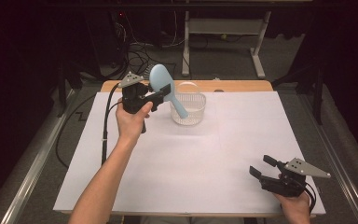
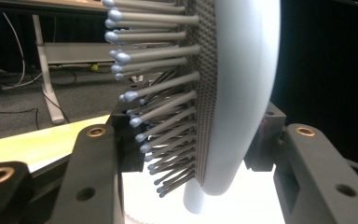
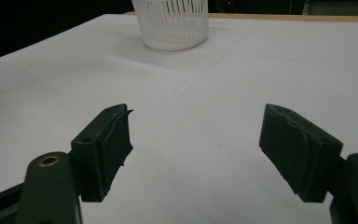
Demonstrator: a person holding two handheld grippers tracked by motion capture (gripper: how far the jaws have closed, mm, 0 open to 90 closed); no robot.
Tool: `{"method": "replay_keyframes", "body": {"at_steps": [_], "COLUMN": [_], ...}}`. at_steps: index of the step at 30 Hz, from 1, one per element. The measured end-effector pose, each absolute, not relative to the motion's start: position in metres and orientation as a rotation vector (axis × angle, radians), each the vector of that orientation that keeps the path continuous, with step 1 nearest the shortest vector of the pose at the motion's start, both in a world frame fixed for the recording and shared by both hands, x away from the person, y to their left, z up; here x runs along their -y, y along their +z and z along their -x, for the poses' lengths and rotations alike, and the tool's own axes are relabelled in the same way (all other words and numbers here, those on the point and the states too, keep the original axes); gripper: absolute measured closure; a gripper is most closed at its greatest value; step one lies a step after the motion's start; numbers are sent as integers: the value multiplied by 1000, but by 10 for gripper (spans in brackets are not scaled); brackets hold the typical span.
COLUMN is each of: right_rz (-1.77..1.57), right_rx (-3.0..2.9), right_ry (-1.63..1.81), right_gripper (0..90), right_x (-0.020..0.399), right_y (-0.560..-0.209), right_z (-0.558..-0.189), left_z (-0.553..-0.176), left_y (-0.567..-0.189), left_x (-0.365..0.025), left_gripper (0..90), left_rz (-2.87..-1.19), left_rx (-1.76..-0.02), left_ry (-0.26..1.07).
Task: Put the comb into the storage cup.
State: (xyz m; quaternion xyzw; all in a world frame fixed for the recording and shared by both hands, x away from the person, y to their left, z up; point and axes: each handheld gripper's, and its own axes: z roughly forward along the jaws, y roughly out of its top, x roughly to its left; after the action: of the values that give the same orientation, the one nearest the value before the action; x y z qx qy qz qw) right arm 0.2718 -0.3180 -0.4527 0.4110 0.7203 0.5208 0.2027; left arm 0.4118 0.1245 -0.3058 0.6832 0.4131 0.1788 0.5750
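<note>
Progress roughly at the midpoint, judging by how things lie: pale blue plastic hairbrush with grey ball-tipped bristles (image 1: 164, 88) lifted clear of the white-covered bench (image 1: 191, 154) and carried up beside the small translucent white slotted basket (image 1: 189, 108), but not yet inside it. Left tool (image 1: 161, 93) clamped on the hairbrush — jaws pressing on the head from both sides, one on the bristle face and one on the smooth blue back, as seen close up in the left gripper view (image 2: 223, 93). Brush held tilted, head up and to the left of the basket, handle slanting down toward the basket's near rim and overlapping it in the high view; whether handle and rim touch cannot be told. Basket standing upright near the far edge of the bench, apparently empty as far as its slotted wall allows a look, also seen at the top of the right gripper view (image 3: 175, 23). Right tool (image 1: 263, 167) resting low at the near right corner of the bench, well apart from brush and basket, jaws spread wide with nothing between them — plain white surface showing in the gap. Done, then: pick-up and carry. Left, presumably: bringing the brush over the basket's mouth, lowering it in, and releasing.
</note>
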Motion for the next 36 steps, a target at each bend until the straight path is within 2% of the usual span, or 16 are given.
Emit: {"method": "replay_keyframes", "body": {"at_steps": [16,36], "right_rz": [-1141,-1128], "right_rx": [-2015,-2019], "right_ry": [1452,1445], "right_gripper": [253,256], "right_x": [318,316], "right_y": [-452,-453], "right_z": [-272,-271], "left_z": [-426,-448], "left_y": [-295,-303], "left_x": [-107,-95], "left_gripper": [508,507], "left_rz": [-1628,-1628], "left_rx": [-948,-993], "left_ry": [455,472]}}
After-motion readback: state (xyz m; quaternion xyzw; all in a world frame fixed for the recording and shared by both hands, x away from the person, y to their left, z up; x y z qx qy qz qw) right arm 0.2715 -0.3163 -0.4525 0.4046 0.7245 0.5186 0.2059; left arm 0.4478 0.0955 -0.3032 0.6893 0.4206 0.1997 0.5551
